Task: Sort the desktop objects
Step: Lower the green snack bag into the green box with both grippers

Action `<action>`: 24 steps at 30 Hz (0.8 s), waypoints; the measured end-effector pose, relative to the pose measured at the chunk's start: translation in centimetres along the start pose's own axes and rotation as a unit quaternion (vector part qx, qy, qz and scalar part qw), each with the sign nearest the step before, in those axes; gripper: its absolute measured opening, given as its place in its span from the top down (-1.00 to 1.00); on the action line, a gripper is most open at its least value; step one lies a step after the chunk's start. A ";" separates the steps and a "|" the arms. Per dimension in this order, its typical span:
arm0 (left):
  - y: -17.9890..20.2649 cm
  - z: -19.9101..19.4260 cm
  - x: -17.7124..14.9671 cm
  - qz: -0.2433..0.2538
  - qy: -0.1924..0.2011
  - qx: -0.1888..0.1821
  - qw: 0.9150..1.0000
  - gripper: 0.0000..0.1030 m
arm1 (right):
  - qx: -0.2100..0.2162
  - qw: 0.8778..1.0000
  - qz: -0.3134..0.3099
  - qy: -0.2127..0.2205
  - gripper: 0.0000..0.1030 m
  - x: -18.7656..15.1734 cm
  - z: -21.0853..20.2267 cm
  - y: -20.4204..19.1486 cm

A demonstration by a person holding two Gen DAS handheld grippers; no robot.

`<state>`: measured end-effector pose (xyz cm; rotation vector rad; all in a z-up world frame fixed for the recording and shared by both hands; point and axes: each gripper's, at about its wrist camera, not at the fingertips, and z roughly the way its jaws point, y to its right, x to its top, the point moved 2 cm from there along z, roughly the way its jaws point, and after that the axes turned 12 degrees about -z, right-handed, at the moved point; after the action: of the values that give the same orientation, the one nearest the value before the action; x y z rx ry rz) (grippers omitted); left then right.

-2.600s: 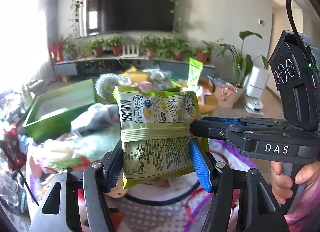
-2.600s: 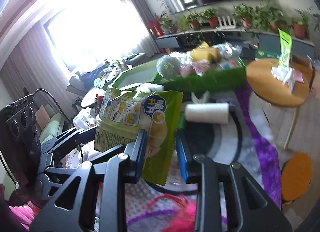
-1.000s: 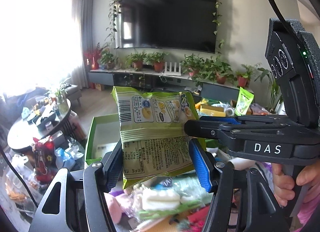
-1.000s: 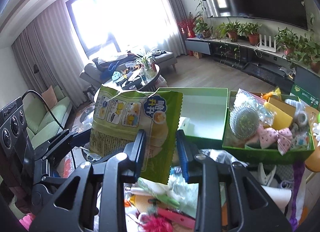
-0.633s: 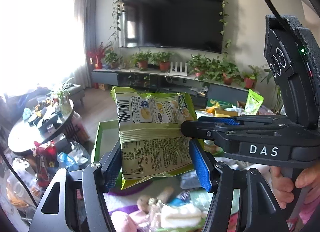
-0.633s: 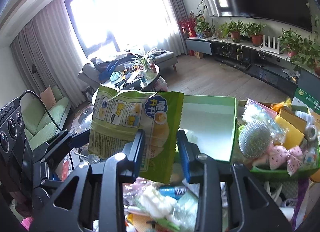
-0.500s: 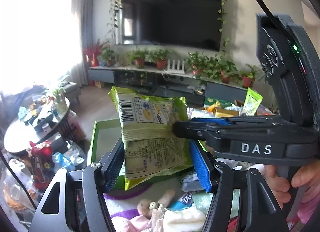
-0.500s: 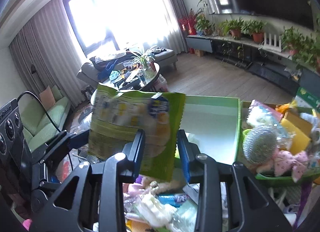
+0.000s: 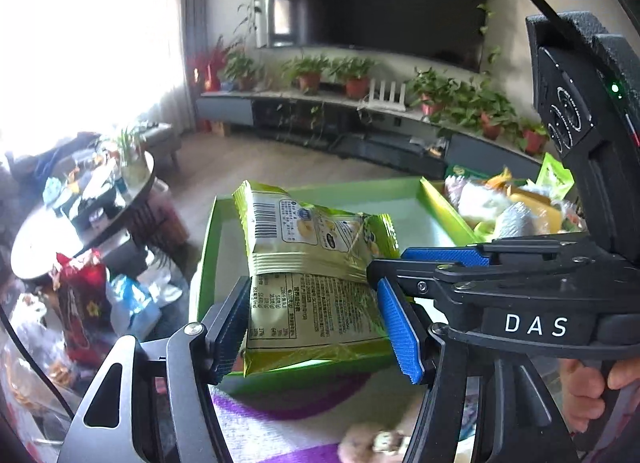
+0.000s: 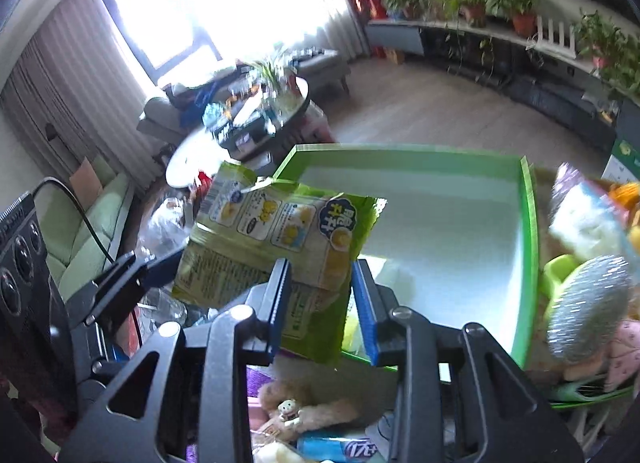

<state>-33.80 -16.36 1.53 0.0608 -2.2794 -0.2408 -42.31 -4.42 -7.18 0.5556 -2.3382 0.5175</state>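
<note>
A green snack packet (image 9: 312, 275) is held between my two grippers, over the near edge of an empty green tray (image 9: 400, 187). My left gripper (image 9: 316, 323) is shut across its lower part, and its top half now folds forward. My right gripper (image 9: 432, 263) comes in from the right in the left wrist view. In the right wrist view the right gripper (image 10: 322, 307) has its jaws on either side of the packet (image 10: 280, 235), at its right edge. The tray (image 10: 400, 155) lies just beyond it.
A second green tray (image 10: 568, 395) at the right holds a steel scourer (image 10: 588, 303), a pink bow and other items. Loose toys and packets (image 10: 304, 411) lie on the purple cloth below. A round side table (image 9: 80, 207) with clutter stands at the left.
Both grippers have carried the packet forward and down towards the empty green tray. The packet has bent over at its seam and tilted.
</note>
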 end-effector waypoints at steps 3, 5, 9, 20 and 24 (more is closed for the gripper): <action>-0.9 1.3 -0.7 -0.007 -0.015 0.011 1.000 -0.24 | 0.001 1.000 0.001 -0.014 0.36 -0.3 1.4 -0.2; -1.6 2.1 -1.0 -0.018 -0.024 0.010 0.999 -0.24 | 0.000 1.000 0.001 -0.021 0.36 -0.6 2.1 -0.3; -2.5 2.8 -1.3 -0.038 -0.025 0.013 0.999 -0.24 | -0.005 1.000 0.000 -0.027 0.39 -0.8 2.7 -0.2; -3.0 4.0 -2.1 -0.053 -0.043 0.018 0.997 -0.25 | -0.018 0.999 -0.023 -0.040 0.38 -0.9 2.6 -0.6; -3.0 3.0 -2.0 -0.051 -0.041 0.028 0.997 -0.32 | -0.029 0.998 -0.037 -0.042 0.38 -1.2 2.4 -0.6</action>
<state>-34.77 -18.64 -2.47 0.1991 -2.3685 -0.2373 -42.48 -5.80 -9.56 0.6442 -2.3950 0.3974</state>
